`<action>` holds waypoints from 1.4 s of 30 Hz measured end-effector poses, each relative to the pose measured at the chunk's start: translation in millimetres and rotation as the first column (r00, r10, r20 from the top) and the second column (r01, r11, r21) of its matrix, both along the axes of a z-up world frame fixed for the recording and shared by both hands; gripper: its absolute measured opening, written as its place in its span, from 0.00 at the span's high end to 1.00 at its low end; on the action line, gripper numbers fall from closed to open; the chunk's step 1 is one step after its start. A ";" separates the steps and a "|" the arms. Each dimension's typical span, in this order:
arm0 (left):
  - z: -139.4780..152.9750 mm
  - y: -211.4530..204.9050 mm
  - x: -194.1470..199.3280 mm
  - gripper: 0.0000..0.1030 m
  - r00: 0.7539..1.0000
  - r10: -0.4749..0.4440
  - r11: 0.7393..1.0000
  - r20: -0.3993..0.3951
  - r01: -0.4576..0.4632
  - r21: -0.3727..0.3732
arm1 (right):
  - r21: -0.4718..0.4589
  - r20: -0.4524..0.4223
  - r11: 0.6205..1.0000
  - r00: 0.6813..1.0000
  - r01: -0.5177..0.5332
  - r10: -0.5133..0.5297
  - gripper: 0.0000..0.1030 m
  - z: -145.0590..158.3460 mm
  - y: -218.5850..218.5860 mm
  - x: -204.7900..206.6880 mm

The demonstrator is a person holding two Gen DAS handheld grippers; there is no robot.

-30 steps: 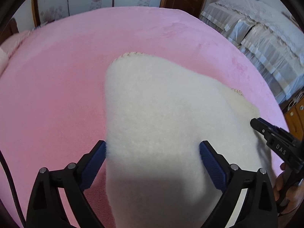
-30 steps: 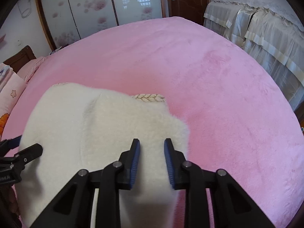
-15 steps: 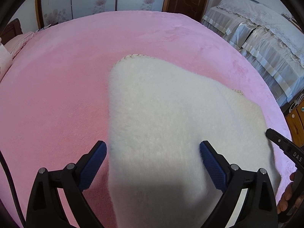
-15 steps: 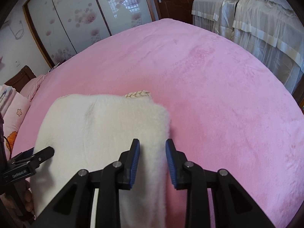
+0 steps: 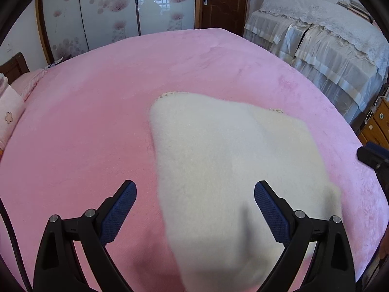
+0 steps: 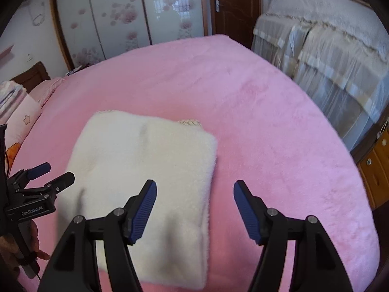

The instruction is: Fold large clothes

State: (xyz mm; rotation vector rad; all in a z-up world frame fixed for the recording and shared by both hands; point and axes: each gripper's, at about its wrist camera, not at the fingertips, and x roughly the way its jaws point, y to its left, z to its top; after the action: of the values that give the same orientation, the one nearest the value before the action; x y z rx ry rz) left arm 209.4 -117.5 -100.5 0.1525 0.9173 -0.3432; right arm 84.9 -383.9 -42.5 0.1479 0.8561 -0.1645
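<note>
With the folded fleece (image 6: 145, 185) lying flat on the pink bed (image 6: 267, 121), let go cleanly — right tongs (image 6: 194, 209) opening around nothing, left tongs (image 5: 194, 209) wide and empty — lifting straight off so no pad drags the pile.

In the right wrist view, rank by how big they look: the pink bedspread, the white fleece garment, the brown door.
1. pink bedspread, filling most of the view.
2. white fleece garment.
3. brown door, though it stands far back, so its small look may mislead.
</note>
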 end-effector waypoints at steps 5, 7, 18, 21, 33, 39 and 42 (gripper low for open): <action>33.4 13.8 -16.1 0.06 0.997 0.013 1.000 -0.074 -0.015 -0.025 | -0.027 0.140 0.998 0.988 -0.059 0.063 0.36 42.9 10.3 -28.6; 44.1 18.8 -17.2 0.06 0.994 0.024 0.999 -0.108 -0.029 -0.042 | -0.096 0.194 0.991 0.974 -0.095 0.112 0.36 57.3 18.6 -37.6; 39.1 32.6 6.2 0.06 0.975 0.046 0.996 -0.218 -0.062 -0.066 | -0.065 -0.025 0.992 0.994 -0.109 0.107 0.35 44.4 0.7 -8.0; 17.9 35.5 17.6 0.06 0.959 0.049 0.993 -0.278 -0.076 -0.090 | 0.026 -0.132 0.990 0.981 -0.139 0.141 0.35 13.3 -12.2 9.9; -87.3 33.5 52.4 0.06 0.861 -0.058 0.949 -0.505 -0.110 -0.295 | 0.514 -0.286 0.858 0.941 -0.009 0.181 0.17 -121.3 -67.0 42.7; -110.6 18.3 58.1 0.01 0.860 -0.130 0.945 -0.493 -0.042 -0.323 | 0.653 -0.259 0.757 0.936 -0.013 0.239 0.17 -158.9 -67.0 53.9; -121.5 16.1 63.5 0.00 0.847 -0.166 0.938 -0.505 -0.022 -0.346 | 0.696 -0.245 0.718 0.936 -0.012 0.253 0.10 -173.7 -67.9 62.4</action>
State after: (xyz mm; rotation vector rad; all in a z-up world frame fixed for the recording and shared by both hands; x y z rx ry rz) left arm 272.8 -101.3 -221.9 -0.2448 1.3846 -0.6305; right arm 147.3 -451.9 -216.1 0.7806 1.2308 0.2941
